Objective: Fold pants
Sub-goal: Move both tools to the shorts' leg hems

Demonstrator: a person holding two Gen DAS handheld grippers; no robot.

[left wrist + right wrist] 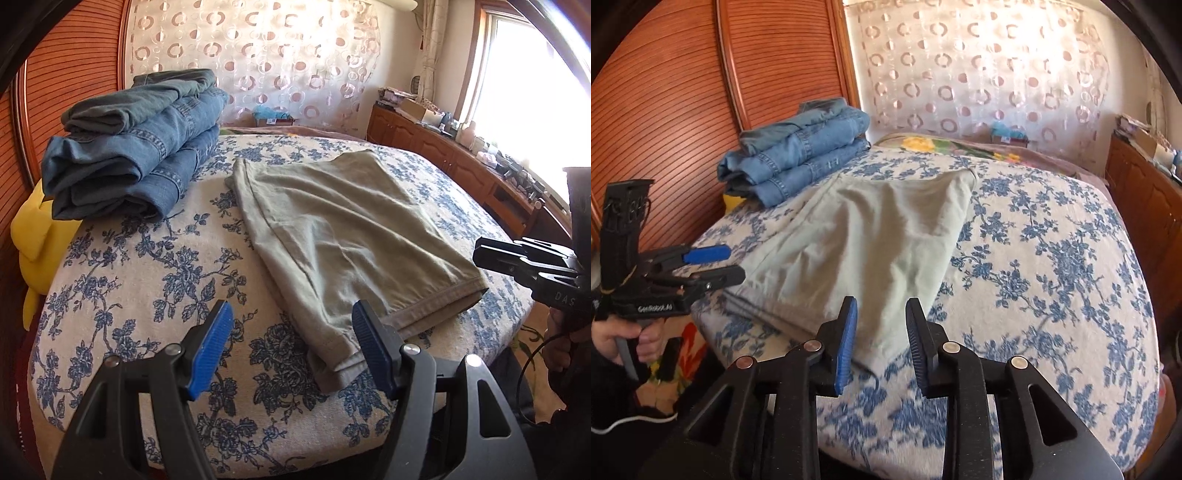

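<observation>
Pale green pants [340, 236] lie folded flat on the blue-flowered bed cover [147, 280], hems toward me; they also show in the right wrist view [857, 243]. My left gripper [291, 347] is open and empty, hovering just above the near left hem corner. My right gripper [881, 343] is open and empty over the near right corner of the pants. Each gripper shows in the other's view: the right one [524, 266] at the right edge, the left one [713, 264] at the left, jaws apart.
A stack of folded blue jeans [136, 147] sits at the bed's back left, also in the right wrist view [798, 151]. A yellow object [37, 243] lies beside the bed by the wooden wall. A wooden cabinet [461, 158] with clutter runs along the right under the window.
</observation>
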